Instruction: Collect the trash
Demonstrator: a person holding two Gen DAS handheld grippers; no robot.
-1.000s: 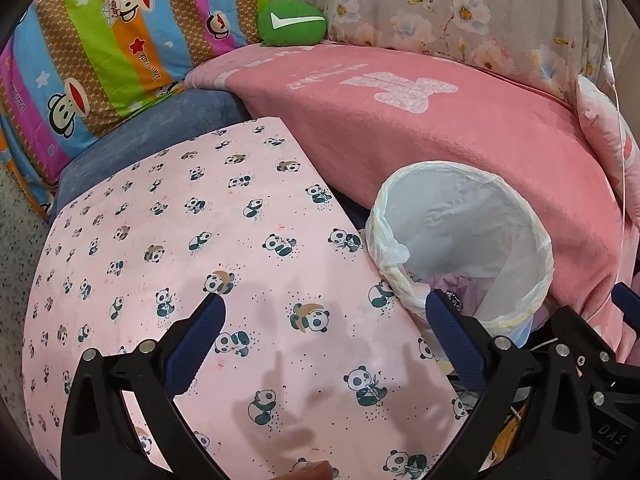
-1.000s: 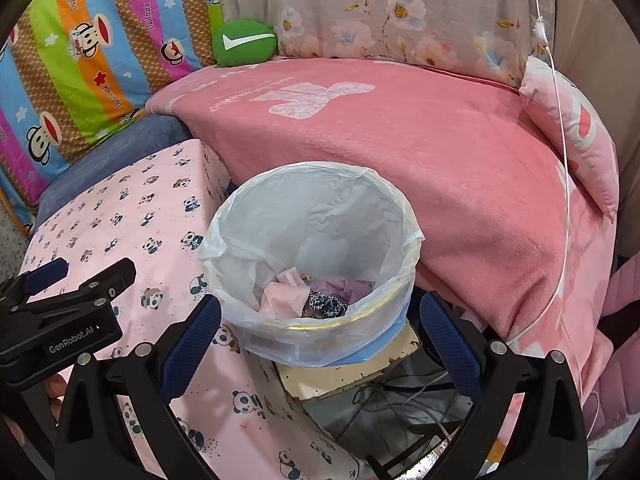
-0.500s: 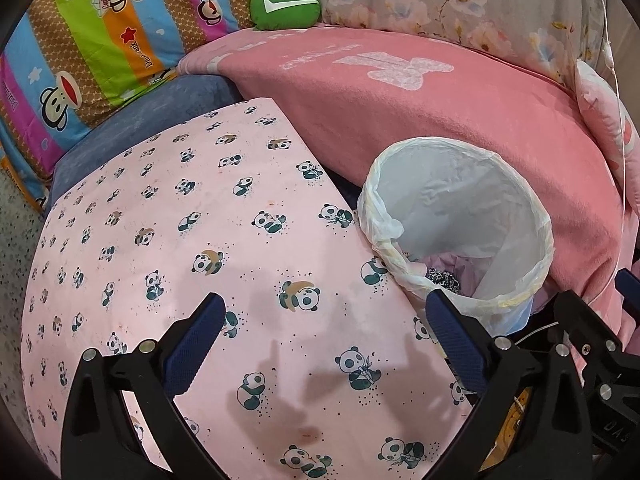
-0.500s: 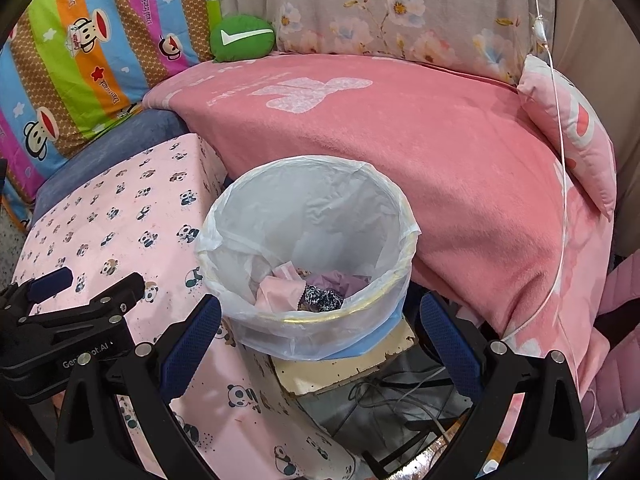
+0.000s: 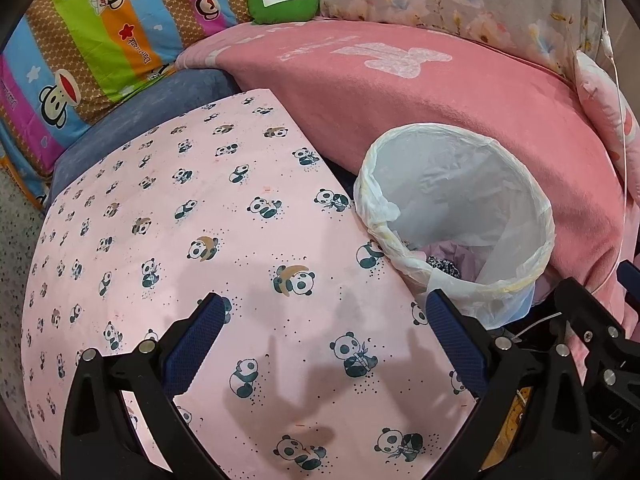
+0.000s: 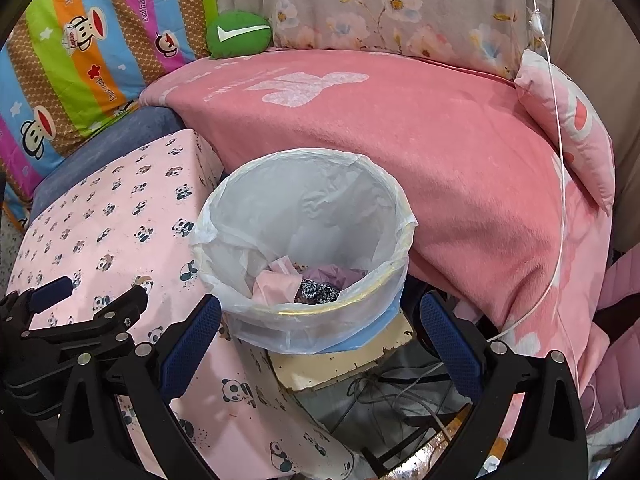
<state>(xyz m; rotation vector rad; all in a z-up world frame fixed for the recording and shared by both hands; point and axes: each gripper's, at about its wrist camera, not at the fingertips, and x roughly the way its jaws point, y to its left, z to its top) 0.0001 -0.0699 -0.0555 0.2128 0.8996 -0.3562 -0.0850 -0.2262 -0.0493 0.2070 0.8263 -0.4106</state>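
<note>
1. Over the pink panda-print cloth (image 5: 168, 216) I hold my left gripper (image 5: 320, 344), its blue pads wide apart and with nothing between them.
2. My right gripper (image 6: 320, 332) hangs above the round bin with the thin white plastic bag (image 6: 304, 216). Its blue pads are wide apart too, and it holds nothing.
3. The bin stands just beside the right edge of the panda cloth, on a small cream board (image 6: 340, 360), close against the pink fuzzy blanket (image 6: 440, 140).
4. Down inside the bin lies the trash (image 6: 308, 280): crumpled pink and purple bits and one black-and-white spotty bit.
5. I see no trash left on the panda cloth in either view, so I think the job is nearly done, or done.
6. To do this step well, I would look slowly along every edge and corner of the cloth, and behind the bin, which my views do not show.
7. If I find a bit, I should pinch it in its middle and let go only when it is over the bin's mouth.
8. I should stay clear of the bag's loose rim, so it does not tug or tip.
</note>
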